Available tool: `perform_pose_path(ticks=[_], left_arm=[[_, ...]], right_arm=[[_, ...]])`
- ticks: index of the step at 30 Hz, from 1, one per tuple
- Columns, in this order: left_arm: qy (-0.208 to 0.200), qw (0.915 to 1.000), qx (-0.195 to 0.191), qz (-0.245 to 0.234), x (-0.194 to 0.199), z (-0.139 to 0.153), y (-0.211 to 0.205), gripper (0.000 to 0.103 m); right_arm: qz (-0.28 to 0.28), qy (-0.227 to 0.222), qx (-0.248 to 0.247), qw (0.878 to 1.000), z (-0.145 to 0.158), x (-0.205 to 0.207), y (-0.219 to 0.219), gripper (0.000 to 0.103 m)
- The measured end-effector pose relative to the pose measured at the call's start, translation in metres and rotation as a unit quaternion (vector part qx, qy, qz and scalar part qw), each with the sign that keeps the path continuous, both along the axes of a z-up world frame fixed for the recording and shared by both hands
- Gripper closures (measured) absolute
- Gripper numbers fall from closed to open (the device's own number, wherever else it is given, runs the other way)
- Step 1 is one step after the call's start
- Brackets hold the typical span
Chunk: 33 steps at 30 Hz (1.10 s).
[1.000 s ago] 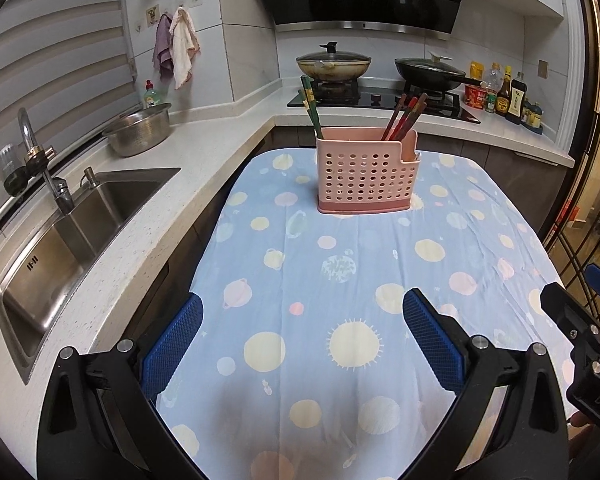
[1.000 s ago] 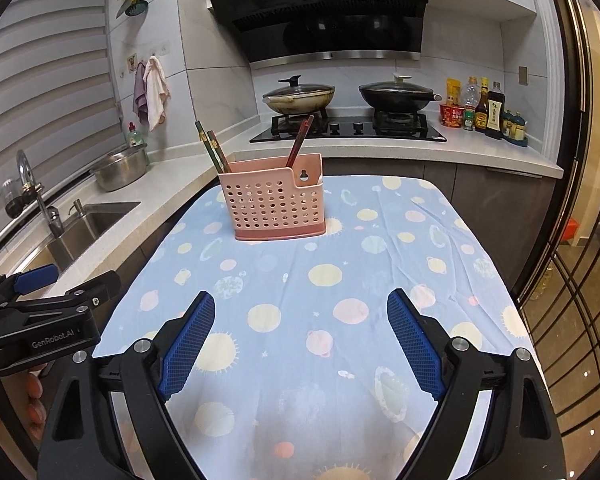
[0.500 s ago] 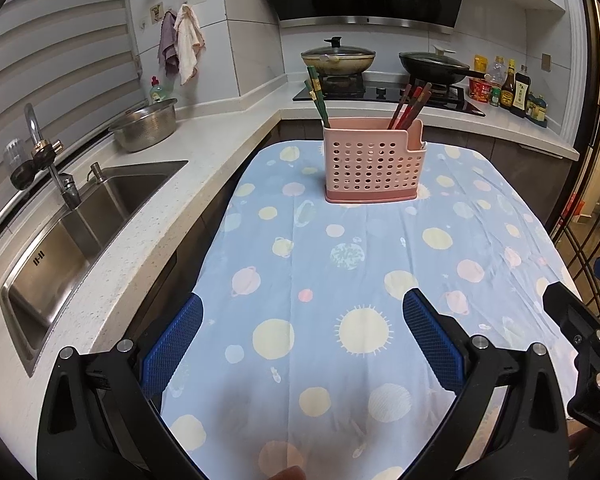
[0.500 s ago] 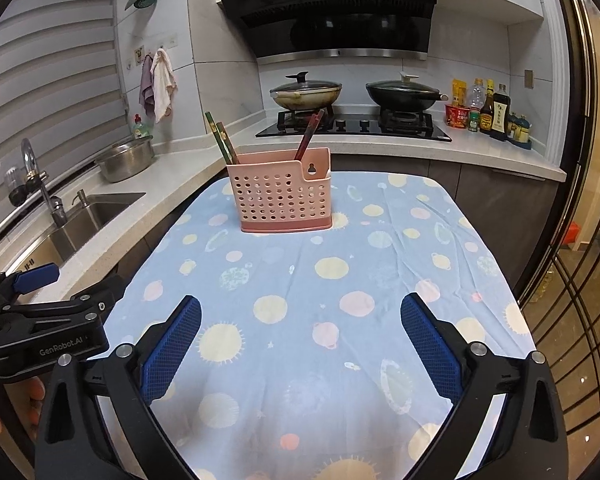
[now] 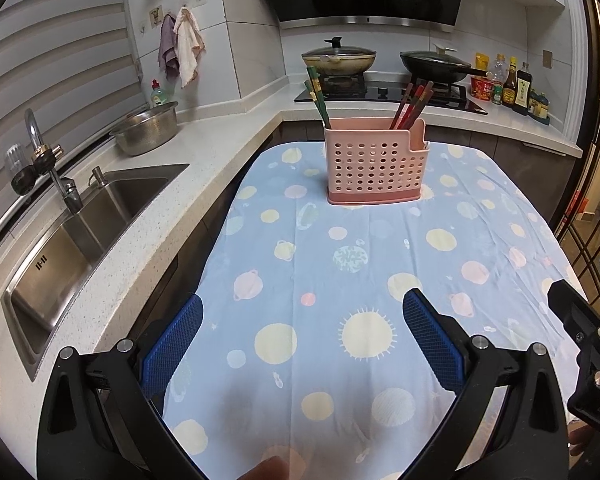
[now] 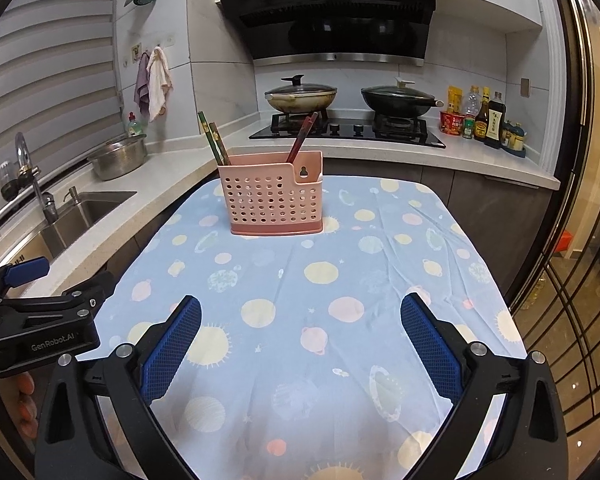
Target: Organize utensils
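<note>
While both grippers hang above the near end of the table, neither one holds anything. Left gripper [image 5: 300,328]: fingers wide apart, blue pads [image 5: 172,344] facing each other across bare cloth, low in the left wrist frame. Right gripper [image 6: 300,328]: fingers likewise wide apart, nothing between the pads [image 6: 430,344], low in the right wrist frame. Each gripper shows at the edge of the other's view, the right at lower right of the left view, the left at lower left of the right view.

Caddy [image 5: 375,160]: pink, perforated, upright on the tablecloth [image 5: 340,280], upper centre of both frames, well apart from both grippers. Green chopsticks [image 5: 318,96] stand in its left end, leaning left. Red chopsticks [image 5: 414,104] stand in its right end, leaning right. Which compartment each set occupies cannot be told, as the wall hides the interior.

Tablecloth: light blue with planet and sun prints, slightly creased on the right side.

Surroundings: sink [image 5: 80,232] at left of frame; steel bowl [image 5: 146,128] on the counter beyond it; two lidded pans [image 6: 300,96] on the hob at upper centre; bottles [image 6: 484,118] at upper right.
</note>
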State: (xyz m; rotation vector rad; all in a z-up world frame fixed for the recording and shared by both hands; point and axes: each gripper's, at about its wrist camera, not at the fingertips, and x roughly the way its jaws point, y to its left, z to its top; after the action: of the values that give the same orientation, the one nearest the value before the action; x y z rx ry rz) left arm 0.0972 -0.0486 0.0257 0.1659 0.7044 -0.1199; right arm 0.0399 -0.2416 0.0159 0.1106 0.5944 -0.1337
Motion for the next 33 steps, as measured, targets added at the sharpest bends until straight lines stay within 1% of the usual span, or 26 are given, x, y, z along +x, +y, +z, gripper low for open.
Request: perform_pose_path(ticks=[18,33], left_arm=[[0.01,0.9999,-0.005,0.008,0.0044,-0.0084,0.0019,0.007],[0.006,0.9999,-0.002,0.01,0.0,-0.0089,-0.0013,0.007]], right_arm=[[-0.004,0.011,0.003,1.0,-0.0046,0.0052,-0.0014,0.007],[0.0,0.014,0.003,1.0,-0.0083,0.0038,0.0009,0.007]])
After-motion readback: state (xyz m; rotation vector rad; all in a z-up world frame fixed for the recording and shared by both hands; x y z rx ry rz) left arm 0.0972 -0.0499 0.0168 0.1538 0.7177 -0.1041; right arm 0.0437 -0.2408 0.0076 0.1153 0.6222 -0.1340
